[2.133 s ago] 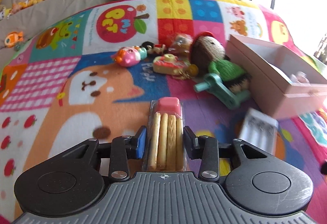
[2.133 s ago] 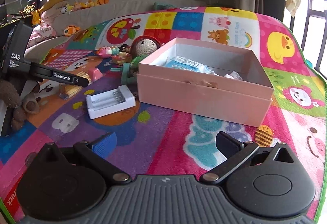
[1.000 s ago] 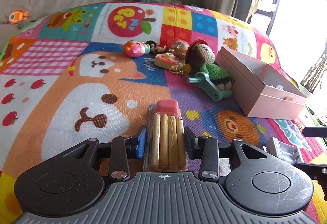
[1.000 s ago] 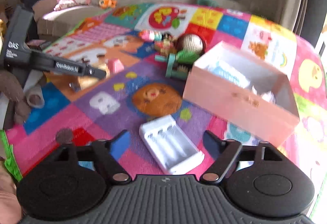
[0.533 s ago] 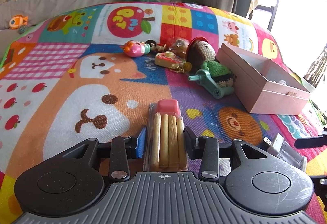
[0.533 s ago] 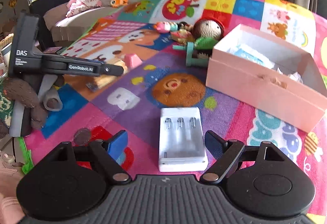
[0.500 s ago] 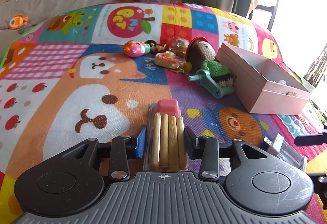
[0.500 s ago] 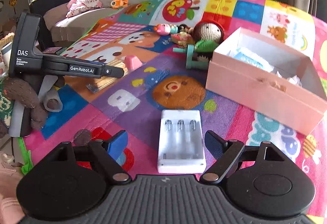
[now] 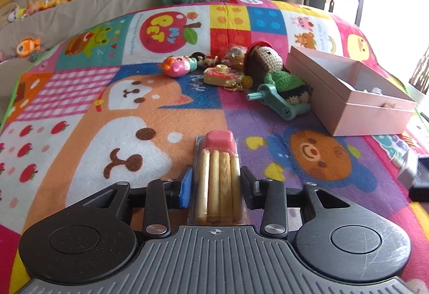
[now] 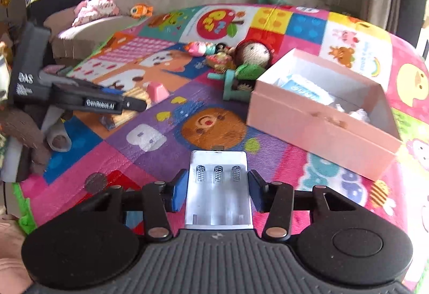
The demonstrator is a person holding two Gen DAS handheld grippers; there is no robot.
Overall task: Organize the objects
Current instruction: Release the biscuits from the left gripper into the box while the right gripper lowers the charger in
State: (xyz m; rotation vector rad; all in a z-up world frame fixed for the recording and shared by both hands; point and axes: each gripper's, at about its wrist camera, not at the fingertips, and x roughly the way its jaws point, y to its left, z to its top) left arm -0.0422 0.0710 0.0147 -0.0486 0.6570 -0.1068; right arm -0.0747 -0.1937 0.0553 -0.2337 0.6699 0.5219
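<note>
My left gripper (image 9: 215, 186) is shut on a clear pack of biscuit sticks with a pink cup (image 9: 218, 173), held just above the colourful play mat (image 9: 107, 111). My right gripper (image 10: 217, 190) is shut on a white battery charger (image 10: 218, 189) with three spring slots. An open pink box (image 10: 321, 111) with packets inside sits to the right; it also shows in the left wrist view (image 9: 348, 95). The left gripper also shows in the right wrist view (image 10: 88, 103) at the left, with the pack in it.
A crocheted doll (image 9: 270, 66), a teal roller tool (image 9: 278, 103), a pink toy (image 9: 177, 67) and small trinkets (image 9: 222, 75) lie in a cluster beyond. A sofa with plush toys (image 10: 139, 11) runs behind the mat.
My right gripper moved in over the white charger and closed on it. The left gripper kept its hold on the biscuit pack and barely moved.
</note>
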